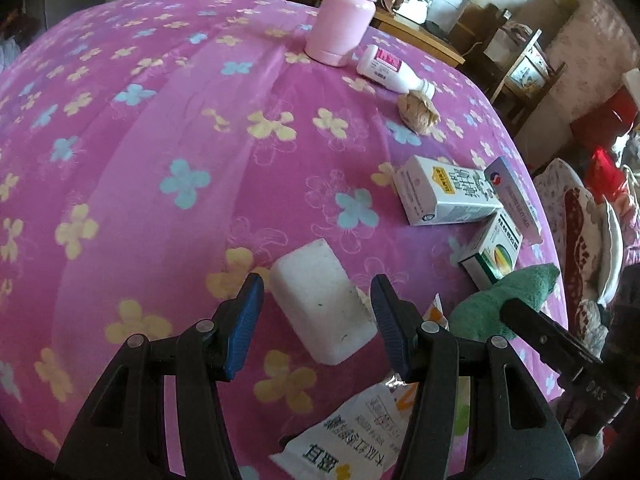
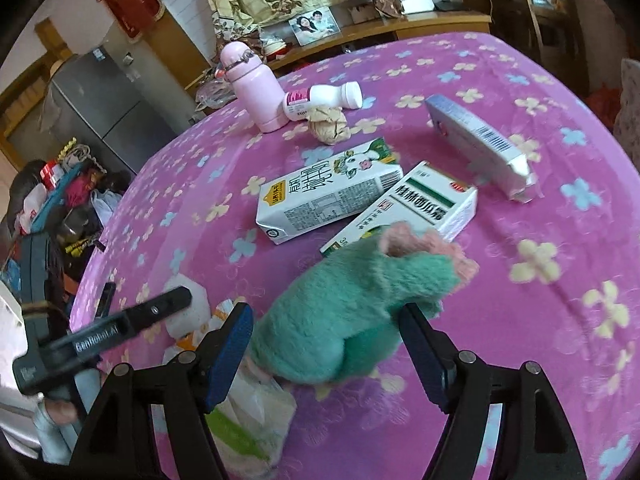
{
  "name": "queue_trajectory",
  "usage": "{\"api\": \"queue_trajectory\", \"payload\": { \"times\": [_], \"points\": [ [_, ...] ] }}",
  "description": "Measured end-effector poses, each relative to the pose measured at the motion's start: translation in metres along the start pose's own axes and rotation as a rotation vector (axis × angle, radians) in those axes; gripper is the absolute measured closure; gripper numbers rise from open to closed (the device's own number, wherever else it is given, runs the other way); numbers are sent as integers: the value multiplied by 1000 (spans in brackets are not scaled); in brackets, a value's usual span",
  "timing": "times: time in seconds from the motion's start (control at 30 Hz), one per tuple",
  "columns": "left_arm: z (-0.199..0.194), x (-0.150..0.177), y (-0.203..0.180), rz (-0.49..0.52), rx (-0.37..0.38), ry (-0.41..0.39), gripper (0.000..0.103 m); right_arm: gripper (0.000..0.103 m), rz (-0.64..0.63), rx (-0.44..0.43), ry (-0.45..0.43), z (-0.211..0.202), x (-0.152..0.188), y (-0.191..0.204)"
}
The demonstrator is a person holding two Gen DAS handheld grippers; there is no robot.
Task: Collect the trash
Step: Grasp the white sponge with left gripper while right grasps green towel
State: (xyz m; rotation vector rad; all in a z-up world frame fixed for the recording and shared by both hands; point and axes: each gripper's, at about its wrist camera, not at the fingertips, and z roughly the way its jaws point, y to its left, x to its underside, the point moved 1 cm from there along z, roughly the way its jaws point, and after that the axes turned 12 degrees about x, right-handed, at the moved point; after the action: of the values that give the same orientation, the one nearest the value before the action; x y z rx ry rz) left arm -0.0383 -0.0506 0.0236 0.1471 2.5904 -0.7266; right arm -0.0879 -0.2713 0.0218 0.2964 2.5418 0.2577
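Observation:
My left gripper [image 1: 318, 304] is open, its fingers either side of a white foam block [image 1: 320, 300] lying on the pink flowered cloth [image 1: 160, 140]. My right gripper [image 2: 326, 344] is open around a green fuzzy sock [image 2: 348, 312], which also shows in the left wrist view [image 1: 504, 300]. A milk carton [image 2: 328, 196], a green-and-white medicine box [image 2: 420, 204], a blue-and-white box [image 2: 480, 140], a crumpled paper ball [image 2: 328, 122] and a lying white bottle [image 2: 320, 100] rest beyond. A printed plastic wrapper [image 1: 360, 428] lies under my left gripper.
A pink flask [image 2: 252, 88] stands at the far side. A wooden shelf with photos [image 2: 316, 24] lies behind the table. Bags and clutter [image 2: 68, 196] sit on the floor to the left. The table's edge drops off near the wrapper.

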Motion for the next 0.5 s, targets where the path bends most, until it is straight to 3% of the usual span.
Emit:
{"api": "queue_trajectory", "payload": {
  "times": [0.07,0.1,0.13,0.2,0.23,0.5],
  "points": [
    [5,1,1,5,16,5,50,35,7,-8,1,5,-1,0],
    [7,2,1,6,17,9,52,49,9,-8,-4,6,-1,1],
    [8,2,3,6,17,6,64,56,7,-11,-6,6,-2,1],
    [7,0,7,5,18,6,73,62,-7,-28,-19,1,-2,1],
    [6,-2,9,-3,33,6,77,63,-27,-25,-36,-4,-1,2],
    [-25,-22,-8,33,51,-63,78,64,-119,13,-146,-50,-5,2]
  ]
}}
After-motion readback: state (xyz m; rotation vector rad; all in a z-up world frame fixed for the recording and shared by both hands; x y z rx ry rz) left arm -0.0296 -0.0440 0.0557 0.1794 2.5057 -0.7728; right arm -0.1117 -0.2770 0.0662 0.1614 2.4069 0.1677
